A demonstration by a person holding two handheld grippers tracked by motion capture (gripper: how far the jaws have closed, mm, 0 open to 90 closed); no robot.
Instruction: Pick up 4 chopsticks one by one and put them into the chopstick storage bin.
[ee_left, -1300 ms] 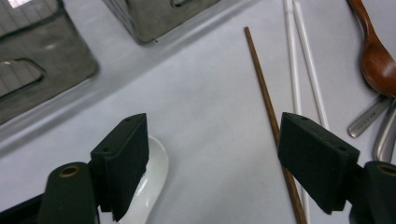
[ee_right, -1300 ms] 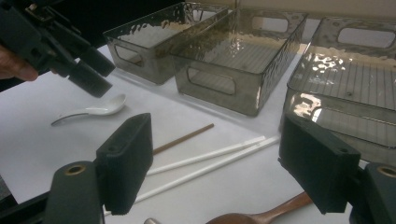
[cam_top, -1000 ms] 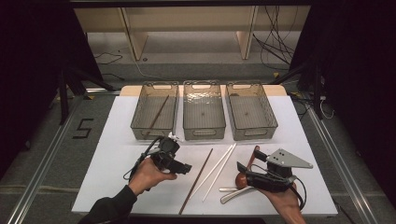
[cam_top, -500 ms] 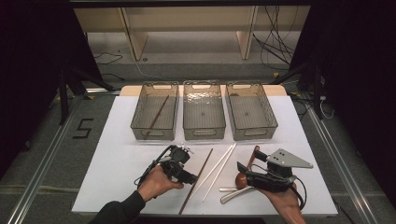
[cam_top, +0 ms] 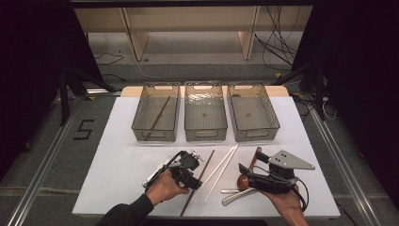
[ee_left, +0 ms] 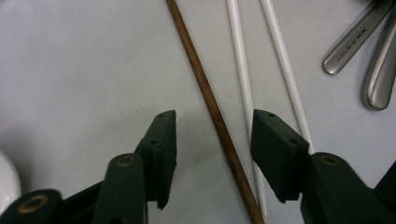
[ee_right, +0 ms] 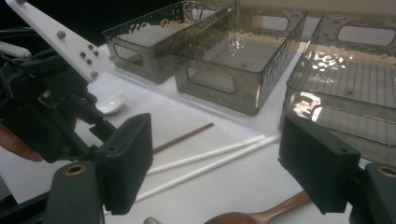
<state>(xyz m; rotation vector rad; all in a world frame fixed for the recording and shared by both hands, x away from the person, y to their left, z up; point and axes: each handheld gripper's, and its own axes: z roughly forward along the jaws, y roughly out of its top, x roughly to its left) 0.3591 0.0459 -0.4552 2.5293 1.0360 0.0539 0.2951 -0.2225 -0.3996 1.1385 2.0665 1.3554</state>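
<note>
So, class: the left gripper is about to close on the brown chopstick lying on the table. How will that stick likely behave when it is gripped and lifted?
The brown chopstick looks thin, straight and wooden, so probably stiff and light. It looks rounded, so it may roll on the smooth white table if nudged. The left gripper straddles it near one end, so the long free end might tilt down.

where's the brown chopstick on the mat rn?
In the high view the brown chopstick lies on the white mat, just left of the two white chopsticks. In the left gripper view it runs between the open left gripper jaws.
</note>
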